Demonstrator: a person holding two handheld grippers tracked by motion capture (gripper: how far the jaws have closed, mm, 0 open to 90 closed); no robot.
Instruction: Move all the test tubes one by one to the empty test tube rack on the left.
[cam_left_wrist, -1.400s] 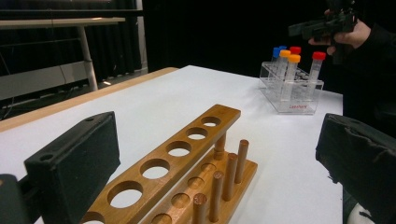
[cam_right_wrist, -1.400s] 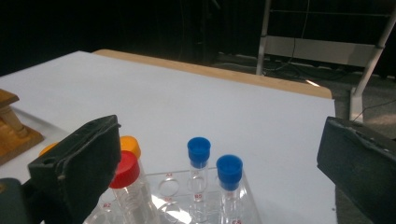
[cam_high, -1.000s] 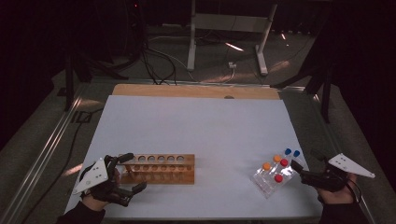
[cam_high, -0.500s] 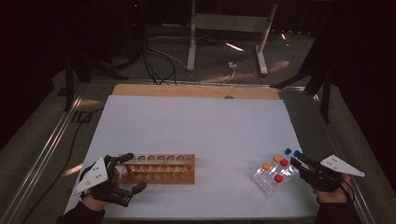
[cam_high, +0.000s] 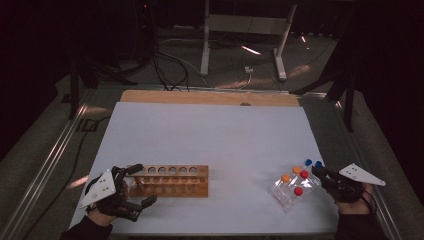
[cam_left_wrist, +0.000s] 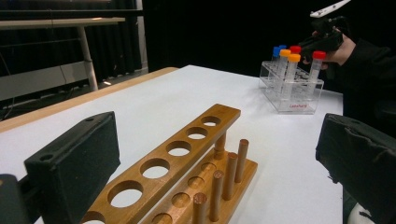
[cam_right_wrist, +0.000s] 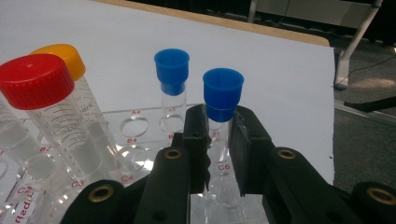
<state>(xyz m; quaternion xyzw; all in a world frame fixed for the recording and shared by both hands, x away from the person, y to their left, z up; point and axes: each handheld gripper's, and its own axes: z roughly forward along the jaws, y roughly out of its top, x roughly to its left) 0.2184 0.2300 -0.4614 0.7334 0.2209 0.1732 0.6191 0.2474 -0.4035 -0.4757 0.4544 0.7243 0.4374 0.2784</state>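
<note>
Blue-capped tube (cam_right_wrist: 222, 100) clenched in right gripper (cam_right_wrist: 218, 140) jaws, just closed, for lifting from clear rack (cam_right_wrist: 140, 122); left gripper (cam_high: 136, 186) jaws released, bracketing wooden rack (cam_high: 172, 181).

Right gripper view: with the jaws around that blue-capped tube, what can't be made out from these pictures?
- Blue-capped tube: its lower part, right gripper view, is hidden behind the right gripper, whose jaws have just been closing on it.
- Clear tube rack: cut off by the left and bottom edges there.
- Rack hole labels: too small in the high view.
- Wooden rack: near end cut off by the left gripper view's bottom edge.
</note>
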